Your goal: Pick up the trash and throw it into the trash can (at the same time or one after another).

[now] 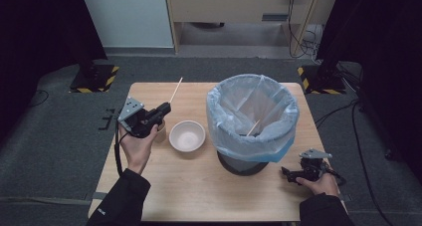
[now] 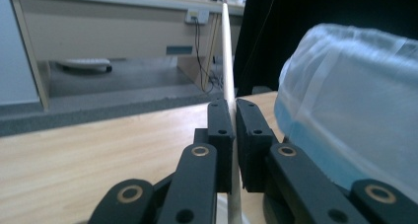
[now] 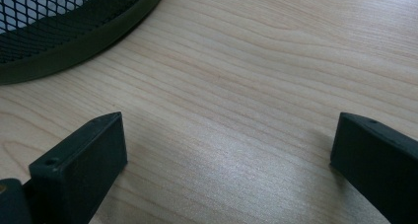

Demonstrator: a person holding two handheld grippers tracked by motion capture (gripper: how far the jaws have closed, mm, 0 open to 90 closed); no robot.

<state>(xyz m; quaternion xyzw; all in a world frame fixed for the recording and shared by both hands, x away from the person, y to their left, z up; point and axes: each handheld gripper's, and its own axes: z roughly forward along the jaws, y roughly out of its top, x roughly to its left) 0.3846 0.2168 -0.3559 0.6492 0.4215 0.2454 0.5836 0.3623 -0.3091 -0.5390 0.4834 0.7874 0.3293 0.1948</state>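
Left gripper [image 2: 231,130] fingers clamp a wooden stick [image 2: 227,51]; right gripper [image 3: 226,160] fingers gape wide over bare desk [image 3: 256,86] beside the bin's mesh base [image 3: 59,31].

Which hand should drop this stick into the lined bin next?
Left. Its tongs are shut on the stick, left of the bin. The right tongs rest open and empty on the table by the bin's base.

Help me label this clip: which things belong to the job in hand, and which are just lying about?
In the job:
- left gripper, shut on the wooden stick
- lined bin, one stick already inside

Lying about:
- white bowl
- right gripper, jaws open, resting on the table
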